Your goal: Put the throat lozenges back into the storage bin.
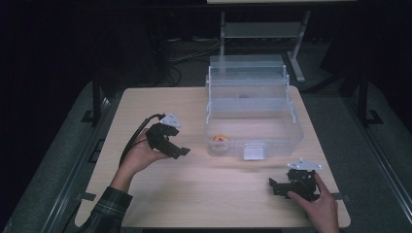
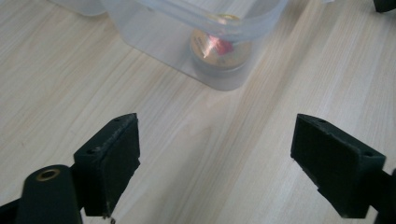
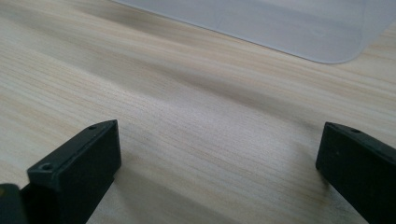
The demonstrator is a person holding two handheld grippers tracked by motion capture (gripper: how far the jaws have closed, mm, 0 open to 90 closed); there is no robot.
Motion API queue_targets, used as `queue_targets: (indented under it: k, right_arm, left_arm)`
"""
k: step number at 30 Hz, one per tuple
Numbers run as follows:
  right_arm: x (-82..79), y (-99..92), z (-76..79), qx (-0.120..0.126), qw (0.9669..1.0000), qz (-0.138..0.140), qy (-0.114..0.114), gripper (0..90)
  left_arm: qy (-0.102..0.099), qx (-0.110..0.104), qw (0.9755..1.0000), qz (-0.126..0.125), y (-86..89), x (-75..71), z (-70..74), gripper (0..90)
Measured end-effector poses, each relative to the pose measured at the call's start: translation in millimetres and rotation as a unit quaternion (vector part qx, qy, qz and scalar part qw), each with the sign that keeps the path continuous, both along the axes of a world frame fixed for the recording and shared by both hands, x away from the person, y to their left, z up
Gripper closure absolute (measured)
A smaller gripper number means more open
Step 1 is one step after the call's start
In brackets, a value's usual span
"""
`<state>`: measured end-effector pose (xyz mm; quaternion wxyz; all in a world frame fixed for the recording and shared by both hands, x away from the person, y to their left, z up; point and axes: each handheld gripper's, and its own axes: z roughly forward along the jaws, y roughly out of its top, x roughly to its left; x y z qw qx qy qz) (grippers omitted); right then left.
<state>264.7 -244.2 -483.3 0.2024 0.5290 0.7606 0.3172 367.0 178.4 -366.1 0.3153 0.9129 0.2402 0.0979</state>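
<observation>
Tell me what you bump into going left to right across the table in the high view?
Left gripper → small can in the clear box → right gripper.

Both grippers are black. The left gripper (image 1: 180,151) carries a pale grey three-cornered plate and trails a black cable; its blocky jaw pads show small screw holes and a brass-ringed hole. The right gripper (image 1: 273,186) bears the same plate. The left sleeve (image 1: 108,209) is dark plaid.
</observation>
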Motion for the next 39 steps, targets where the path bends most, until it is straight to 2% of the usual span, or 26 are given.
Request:
queue_targets:
  k: [6, 22, 39]
  right_arm:
    - [0.0, 0.0, 0.0, 0.001, 1.0, 0.001, 0.0, 0.0]
    - [0.0, 0.0, 0.0, 0.0, 1.0, 0.0, 0.0, 0.0]
    - [0.0, 0.0, 0.0, 0.0, 1.0, 0.0, 0.0, 0.0]
  left_arm:
    - [-0.01, 0.008, 0.9999, 0.011, 10.4, -12.8, -7.5, 11.7]
    - [-0.029, -0.005, 0.9984, 0.048, 43.9, -49.6, -34.4, 11.2]
    - [-0.036, -0.005, 0.9967, 0.073, 66.2, -85.9, -65.0, 11.6]
